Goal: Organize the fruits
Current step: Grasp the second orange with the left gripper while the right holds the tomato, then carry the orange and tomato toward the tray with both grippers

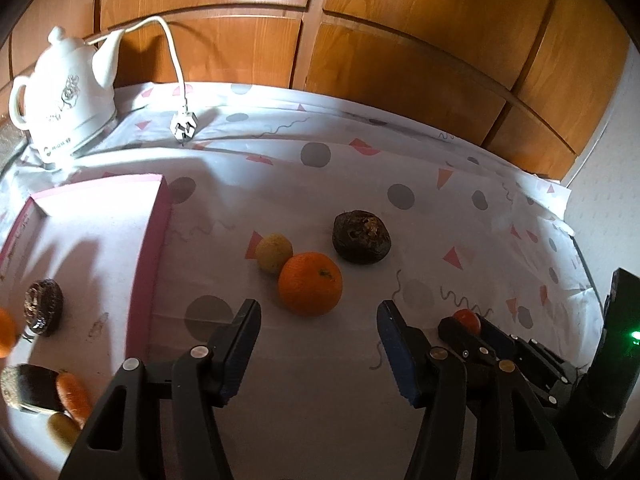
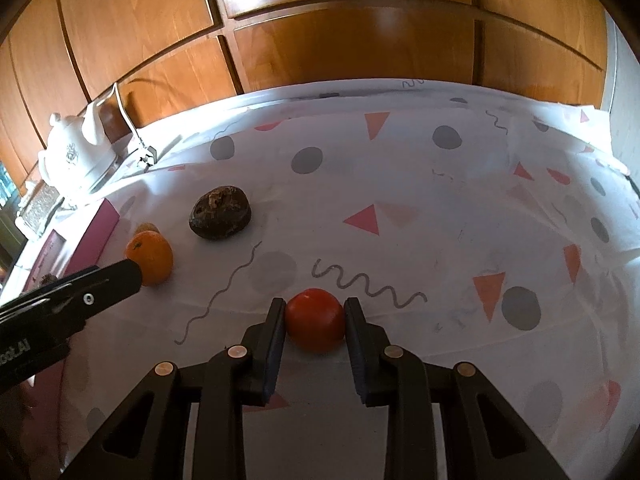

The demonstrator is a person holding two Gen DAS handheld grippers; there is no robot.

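My left gripper [image 1: 318,307] is open, its tips just short of an orange [image 1: 310,284] on the patterned cloth. A small yellow fruit [image 1: 274,252] touches the orange's far side, and a dark brown fruit [image 1: 361,236] lies behind to the right. My right gripper [image 2: 315,305] is shut on a red tomato [image 2: 316,318] that rests on the cloth. In the left wrist view the tomato [image 1: 467,320] shows between the right gripper's fingers. The pink box [image 1: 156,240] to the left holds a dark fruit [image 1: 43,306], a carrot [image 1: 74,400] and other produce.
A white kettle [image 1: 68,92] stands at the back left, its plug [image 1: 184,126] lying on the cloth. Wooden cabinet doors [image 2: 340,40] rise behind the table. The cloth's edge [image 1: 572,240] drops off at the right. One left gripper finger [image 2: 120,276] reaches in beside the orange [image 2: 152,256].
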